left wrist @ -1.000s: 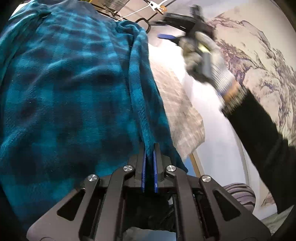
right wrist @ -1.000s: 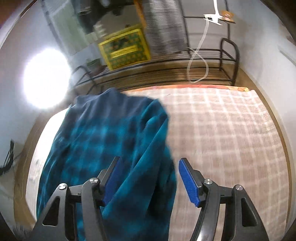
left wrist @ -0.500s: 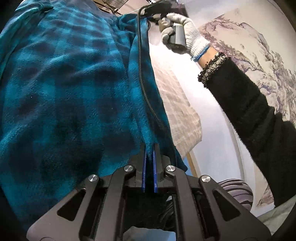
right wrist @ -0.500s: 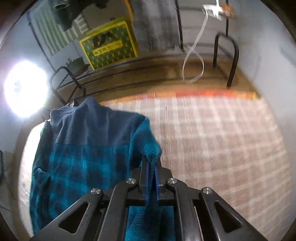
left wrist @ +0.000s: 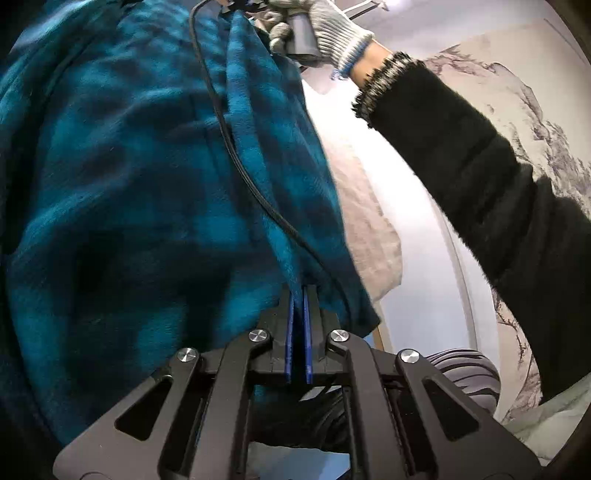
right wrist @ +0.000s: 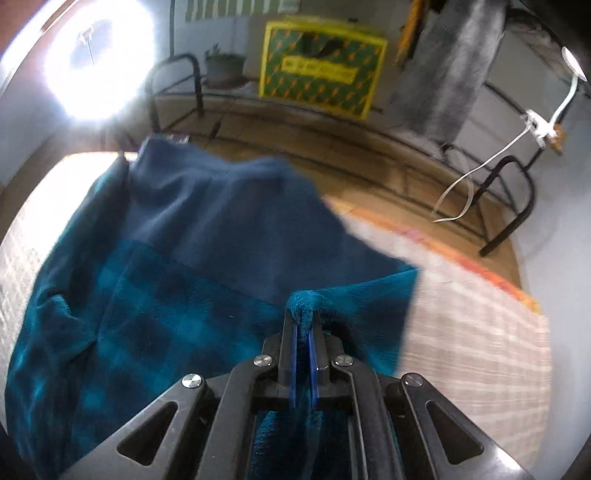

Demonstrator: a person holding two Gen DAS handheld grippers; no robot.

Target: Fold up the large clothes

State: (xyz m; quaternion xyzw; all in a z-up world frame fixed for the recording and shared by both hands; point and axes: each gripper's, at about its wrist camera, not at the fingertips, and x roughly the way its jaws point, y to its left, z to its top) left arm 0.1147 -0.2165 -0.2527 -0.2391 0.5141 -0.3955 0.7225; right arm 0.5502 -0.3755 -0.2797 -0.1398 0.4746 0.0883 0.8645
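With both tools clamped on the same garment, the task stands at an early stage: the grip is made, but no finished fold can be seen. The left gripper (left wrist: 298, 295) has its blue pads pressed together on a long edge of the teal plaid fleece (left wrist: 140, 192), and the cloth runs away from the pads toward the gloved hand (left wrist: 317, 29) at the far end of that edge. The right gripper (right wrist: 303, 321) is likewise closed on a bunched corner of the fleece (right wrist: 177, 258), with a tuft of pile standing above its pads. In the right wrist view most of the fleece lies spread on the checked bed cover (right wrist: 472, 332), its plain dark-blue part (right wrist: 236, 206) toward the far bed rail (right wrist: 513, 192); the gripped corner is raised off the cover. A black cable (left wrist: 236, 155) crosses the cloth in the left wrist view. Judged from this, carrying the held edge across the body, laying it flat and every later fold remain to be done.
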